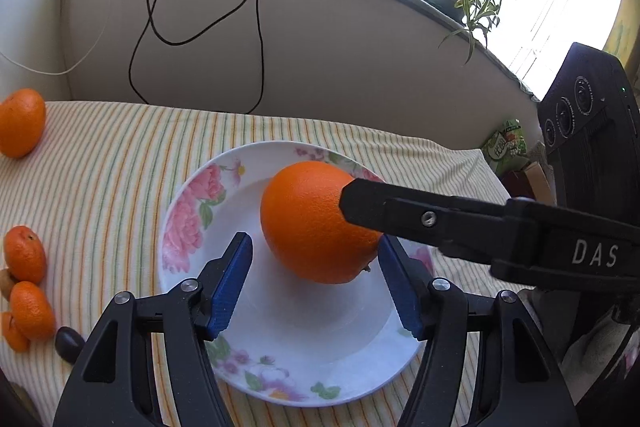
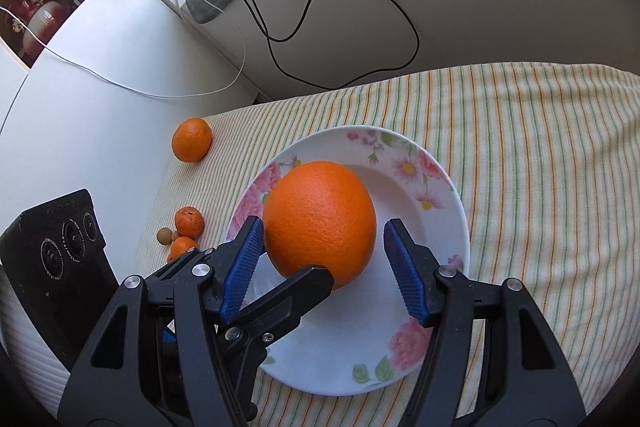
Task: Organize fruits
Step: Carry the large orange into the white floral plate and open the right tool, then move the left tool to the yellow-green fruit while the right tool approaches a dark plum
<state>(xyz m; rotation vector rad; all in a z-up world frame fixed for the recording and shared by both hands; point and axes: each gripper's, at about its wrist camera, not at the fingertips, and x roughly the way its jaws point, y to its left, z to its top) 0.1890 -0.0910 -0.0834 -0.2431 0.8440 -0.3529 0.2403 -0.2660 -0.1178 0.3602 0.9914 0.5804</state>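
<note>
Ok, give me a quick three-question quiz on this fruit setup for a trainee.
1. Missing word: the plate has a rim printed with ____.
2. True or false: the big orange lies directly on the striped cloth.
3. Where are the small mandarins? A on the plate; B on the striped cloth, off the plate; C in a bowl.
Key: 1 flowers; 2 false, it sits on the plate; 3 B.

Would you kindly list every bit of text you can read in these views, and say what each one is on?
"DAS": white letters on the right hand-held gripper, on its black body.
Green packet beyond the table: white characters, too blurred to read.
Black camera unit: faint embossed lettering, unreadable.
</note>
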